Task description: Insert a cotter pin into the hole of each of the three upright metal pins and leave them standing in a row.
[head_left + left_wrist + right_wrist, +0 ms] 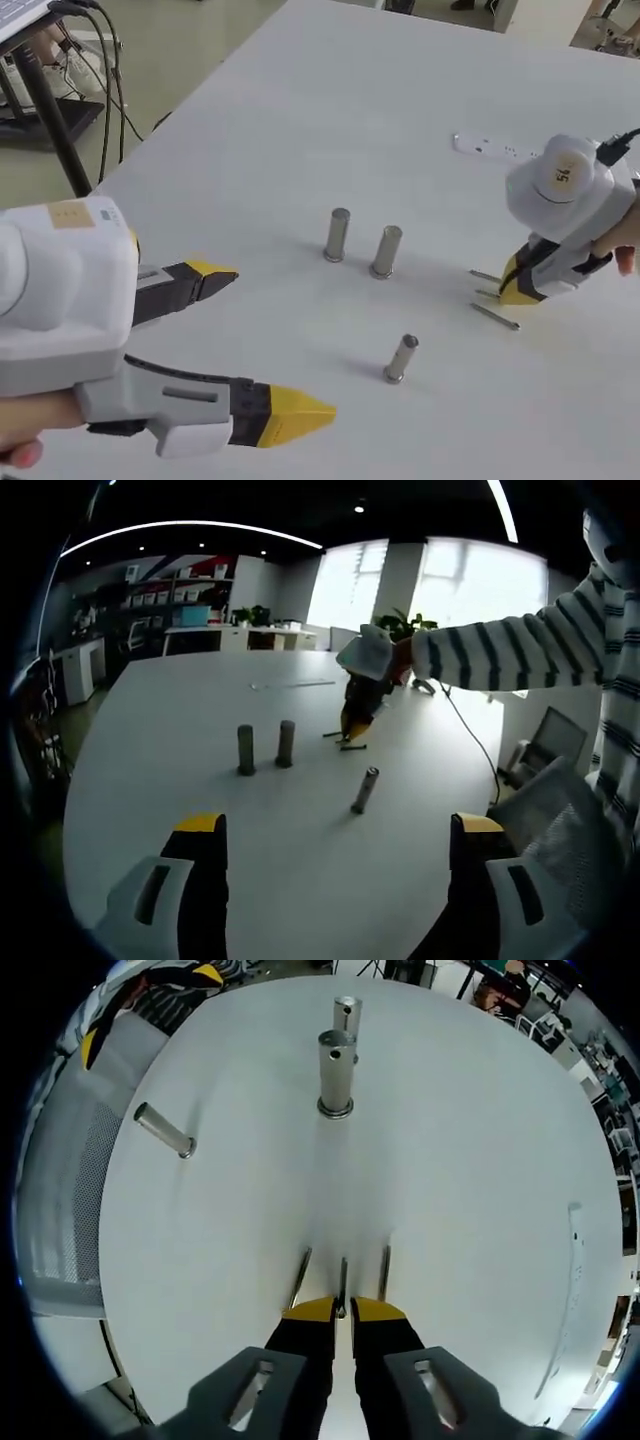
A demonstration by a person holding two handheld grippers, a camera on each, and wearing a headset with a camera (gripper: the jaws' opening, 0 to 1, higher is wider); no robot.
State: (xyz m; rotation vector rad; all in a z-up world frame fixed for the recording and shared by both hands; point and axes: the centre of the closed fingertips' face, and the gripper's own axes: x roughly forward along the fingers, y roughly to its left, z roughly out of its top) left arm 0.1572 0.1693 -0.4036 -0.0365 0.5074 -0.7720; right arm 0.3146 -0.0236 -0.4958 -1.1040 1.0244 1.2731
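R gripper (341, 1312) was pinched narrow on end of middle cotter pin (343, 1278), flat on table (480, 1160). 2 other cotter pins (301, 1275) lay just beside, 1 each side. 3 metal pins (335, 1072) stood ahead of the jaws, well apart. L gripper (337, 825) gaped wide, holding nothing.

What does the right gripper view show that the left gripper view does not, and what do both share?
Right gripper view: three cotter pins side by side, the right gripper shut on the middle cotter pin, cross-holes in the metal pins. Left gripper view: the open left gripper, a striped sleeve. Both: three metal pins on the white table.
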